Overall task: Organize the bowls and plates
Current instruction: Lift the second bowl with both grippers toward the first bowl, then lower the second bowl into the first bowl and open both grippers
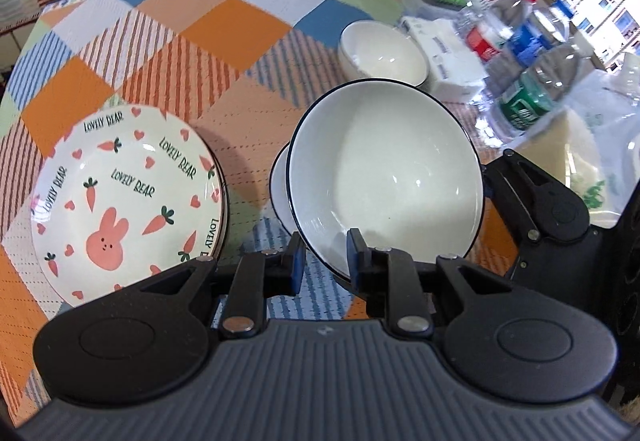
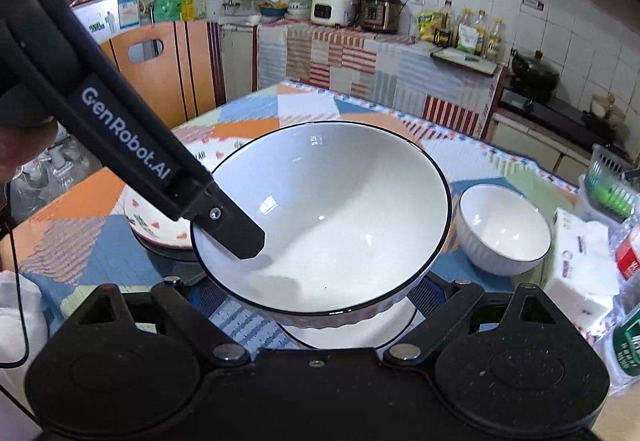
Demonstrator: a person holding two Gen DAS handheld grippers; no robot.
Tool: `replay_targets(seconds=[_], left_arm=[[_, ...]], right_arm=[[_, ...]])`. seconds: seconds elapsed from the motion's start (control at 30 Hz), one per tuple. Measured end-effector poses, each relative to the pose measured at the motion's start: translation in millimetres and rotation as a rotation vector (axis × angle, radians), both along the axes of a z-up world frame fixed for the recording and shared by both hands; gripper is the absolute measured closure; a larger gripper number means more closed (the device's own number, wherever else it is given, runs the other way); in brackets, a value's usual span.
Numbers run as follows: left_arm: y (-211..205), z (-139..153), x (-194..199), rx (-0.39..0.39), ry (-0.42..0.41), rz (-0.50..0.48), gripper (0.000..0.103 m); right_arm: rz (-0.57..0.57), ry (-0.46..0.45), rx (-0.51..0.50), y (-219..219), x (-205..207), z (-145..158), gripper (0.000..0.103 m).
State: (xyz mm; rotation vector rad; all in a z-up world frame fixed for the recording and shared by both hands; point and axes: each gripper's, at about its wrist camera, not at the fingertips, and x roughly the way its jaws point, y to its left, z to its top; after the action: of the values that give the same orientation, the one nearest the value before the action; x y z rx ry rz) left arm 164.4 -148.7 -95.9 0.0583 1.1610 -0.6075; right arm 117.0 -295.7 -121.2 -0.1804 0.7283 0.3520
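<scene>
Patchwork tablecloth (image 1: 224,41) covers kitchen table; left hand-held gripper (image 1: 326,261) pinches black-rimmed bowl (image 1: 384,169); right hand-held gripper's state unclear.

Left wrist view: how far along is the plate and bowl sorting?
Done: the plates look stacked at the left, rabbit one on top. In hand: the left gripper pinches the rim of a bowl, tilted over a second bowl, not yet nested. Left: a third bowl stands alone farther back.

Matte black plastic left gripper (image 1: 324,261): blue finger pads (image 1: 297,261), silver pivot screws, ribbed grey housing, white "GenRobot.AI" lettering.
</scene>
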Motion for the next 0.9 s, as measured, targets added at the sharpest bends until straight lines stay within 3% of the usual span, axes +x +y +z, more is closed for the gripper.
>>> replay_targets(seconds=[0.43, 0.77, 0.9], left_arm=[[-15.1, -33.1, 15.8, 0.061, 0.048, 0.019, 0.083], [-24.3, -43.8, 17.4, 0.130, 0.012, 0.014, 0.083], [-23.0, -48.6, 18.7, 0.116, 0.009, 0.028, 0.083]], right_arm=[[-0.030, 0.084, -0.019, 0.4, 14.1, -28.5, 0.009], [-0.018, 0.109, -0.054, 1.9, 19.0, -32.6, 0.009], [-0.017, 0.098, -0.110, 6.7, 17.4, -33.3, 0.009]])
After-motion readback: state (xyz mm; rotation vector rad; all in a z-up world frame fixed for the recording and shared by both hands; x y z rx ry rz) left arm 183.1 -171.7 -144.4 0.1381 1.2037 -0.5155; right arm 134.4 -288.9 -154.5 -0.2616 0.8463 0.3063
